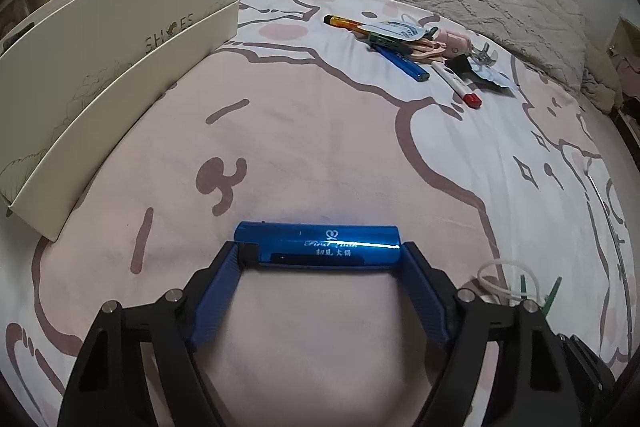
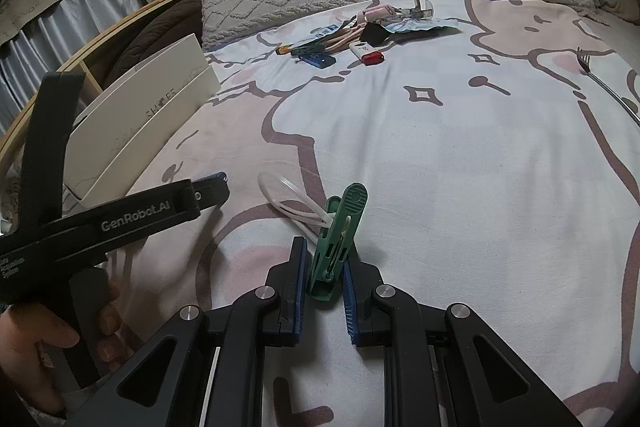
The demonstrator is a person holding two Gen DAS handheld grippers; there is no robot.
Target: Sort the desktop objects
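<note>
Bedding printed with pink cartoon figures carries everything. Our left claw [image 1: 320, 253] spans a shiny blue lighter [image 1: 316, 241] end to end, its pads touching both ends; our right claw [image 2: 324, 287], narrow, pinches a green clothes peg [image 2: 338, 239] upright. Farther off lie a cream shoe box [image 1: 100, 99] and a heap of pens [image 1: 404, 45]. We judge both pickups underway; next, lift and carry each item, probably to the box.

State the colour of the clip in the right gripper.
Green clip; clearest in the right wrist view.
</note>
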